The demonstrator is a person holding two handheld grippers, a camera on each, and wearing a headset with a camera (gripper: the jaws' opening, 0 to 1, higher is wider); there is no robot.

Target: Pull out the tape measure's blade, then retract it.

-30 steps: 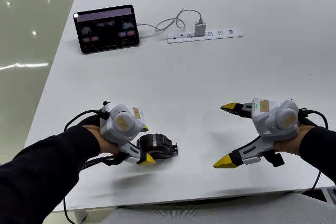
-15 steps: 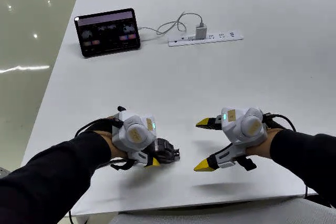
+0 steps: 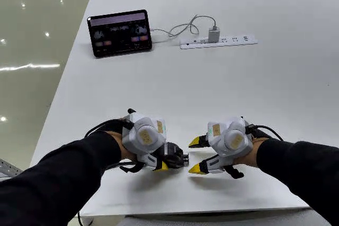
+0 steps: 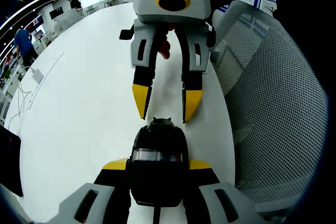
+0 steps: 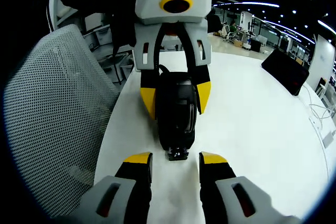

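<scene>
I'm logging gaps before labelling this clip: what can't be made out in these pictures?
Sides of the tape measure: covered by the jaws of the left gripper, both gripper views.
Blade markings: the blade is wound inside the case behind its end hook, right gripper view.
Screen of the tablet: too small to read, head view.
Switch state of the power strip: too small, head view.

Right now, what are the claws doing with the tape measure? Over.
Left claw shut on black round tape measure. Right claw open, jaws either side of its blade tip, not gripping. Nothing in between. Over.
</scene>
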